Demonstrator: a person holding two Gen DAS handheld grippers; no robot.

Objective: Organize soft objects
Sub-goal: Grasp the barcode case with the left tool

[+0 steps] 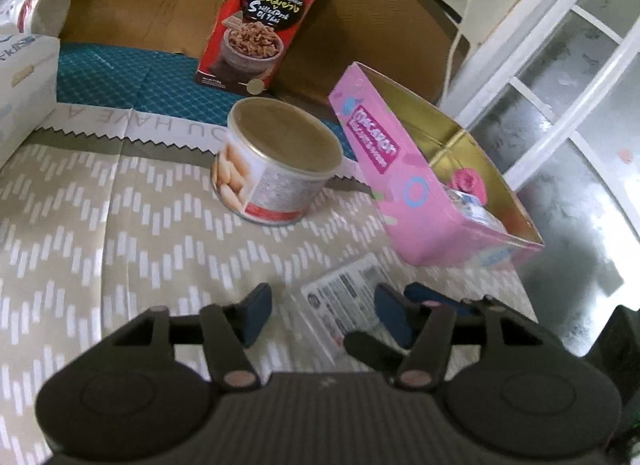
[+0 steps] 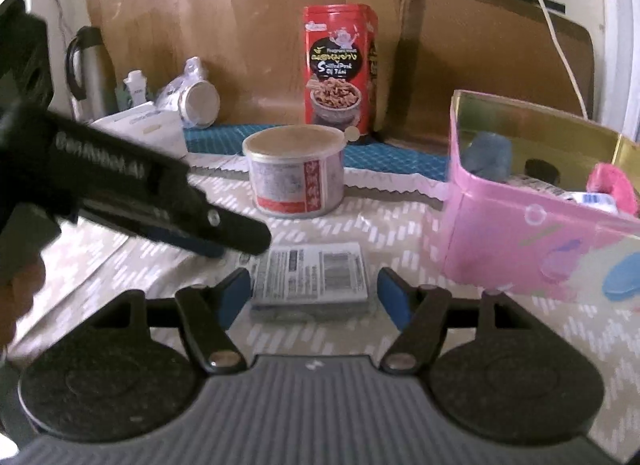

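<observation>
In the right wrist view, the right claw (image 2: 314, 293) stands open at lower centre, its blue pads either side of a flat clear-wrapped grey packet with a printed label (image 2: 310, 279) lying on the chevron-patterned worktop (image 2: 384, 225). The left claw (image 1: 324, 311) is also open, above the packet. The open pink cardboard box (image 2: 532, 241) sits at right.

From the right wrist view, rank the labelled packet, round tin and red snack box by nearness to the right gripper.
1. Labelled packet, flat between the open fingers of the right gripper.
2. Round tin, centre, behind the packet.
3. Red snack box, upright at the back.
</observation>
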